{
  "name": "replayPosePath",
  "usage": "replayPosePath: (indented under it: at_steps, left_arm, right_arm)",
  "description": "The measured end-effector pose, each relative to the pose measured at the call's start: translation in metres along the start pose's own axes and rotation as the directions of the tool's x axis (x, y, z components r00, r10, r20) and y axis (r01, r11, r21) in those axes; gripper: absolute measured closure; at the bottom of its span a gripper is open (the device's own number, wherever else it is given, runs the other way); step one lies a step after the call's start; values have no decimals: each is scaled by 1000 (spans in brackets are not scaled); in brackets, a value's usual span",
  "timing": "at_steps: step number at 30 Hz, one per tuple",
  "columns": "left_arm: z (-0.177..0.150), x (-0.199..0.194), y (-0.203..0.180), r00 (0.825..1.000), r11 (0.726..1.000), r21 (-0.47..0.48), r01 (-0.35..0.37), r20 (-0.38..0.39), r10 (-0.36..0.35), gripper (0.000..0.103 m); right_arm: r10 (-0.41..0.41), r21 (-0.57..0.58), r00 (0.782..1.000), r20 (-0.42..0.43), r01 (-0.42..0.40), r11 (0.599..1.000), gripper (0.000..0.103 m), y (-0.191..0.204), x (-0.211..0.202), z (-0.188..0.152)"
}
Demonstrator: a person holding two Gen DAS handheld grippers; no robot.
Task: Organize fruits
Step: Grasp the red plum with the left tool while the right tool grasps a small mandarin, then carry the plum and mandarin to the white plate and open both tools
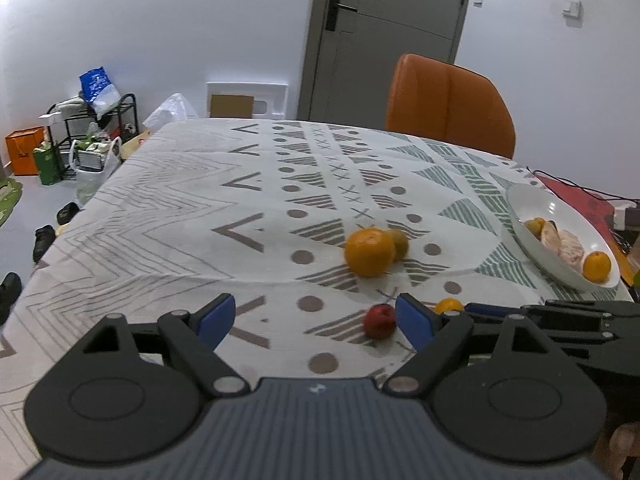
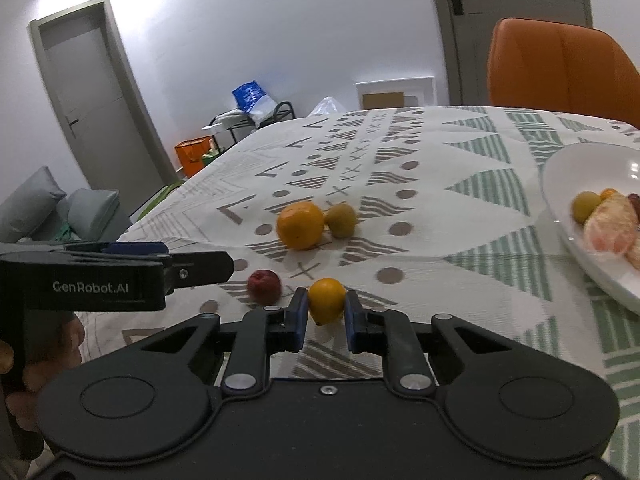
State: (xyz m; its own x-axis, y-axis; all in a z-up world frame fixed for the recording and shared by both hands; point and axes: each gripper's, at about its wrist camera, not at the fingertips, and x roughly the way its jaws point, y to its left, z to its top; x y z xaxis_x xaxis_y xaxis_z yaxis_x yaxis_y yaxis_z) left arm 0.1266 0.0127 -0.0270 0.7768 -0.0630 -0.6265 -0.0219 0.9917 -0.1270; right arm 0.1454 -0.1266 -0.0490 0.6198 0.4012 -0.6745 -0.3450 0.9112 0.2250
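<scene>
On the patterned tablecloth lie a big orange (image 1: 369, 252), a yellow-green fruit (image 1: 399, 242) touching it, and a small red fruit (image 1: 380, 321). My left gripper (image 1: 316, 316) is open, and the red fruit sits just inside its right pad. In the right wrist view my right gripper (image 2: 327, 312) is shut on a small orange (image 2: 327, 299), one blue pad against each side. The red fruit (image 2: 264, 285) lies just to its left. A white plate (image 2: 580, 176) at the right holds several fruits and peeled segments.
An orange chair (image 1: 448, 100) stands behind the table's far edge. The table's left edge (image 1: 80, 216) drops to a floor with shoes and bags. Cables and a red mat (image 1: 580, 196) lie beyond the plate. A hand (image 2: 44, 364) holds the left gripper.
</scene>
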Motion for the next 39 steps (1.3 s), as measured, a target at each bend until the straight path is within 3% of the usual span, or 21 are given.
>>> replayPosePath:
  at_steps: [5,11,14,15,16,18,39]
  left_arm:
    - [-1,3,-11,1000,1000,17,20,0,-20,18]
    - [-3,9,-23,999,998,30,47,-19,-47,28]
    - [-5,17,-29,997,998,35,57,-47,-56,46]
    - [-6,21,-30,996,998,31,62,-61,-60,57]
    - [-7,25,-31,995,997,27,67,-80,-64,76]
    - [-8,27,-37,996,998,44,48,-72,-45,81]
    - [19,27,-112,986,976,143,166,-12,-166,82]
  right_arm:
    - [-21,22,1000,15,21,1000,86,-12,-9,-2]
    - [-39,36,999,34,38,999,86,-22,-20,-2]
    - [-50,43,998,46,48,998,86,-28,-26,-3]
    - [-54,46,997,48,51,998,86,-30,-28,-3]
    - [-59,49,997,51,56,997,86,-32,-30,-3]
    - [-68,54,996,58,65,996,86,-36,-35,-3]
    - [-212,169,965,152,186,968,86,-103,-91,-3]
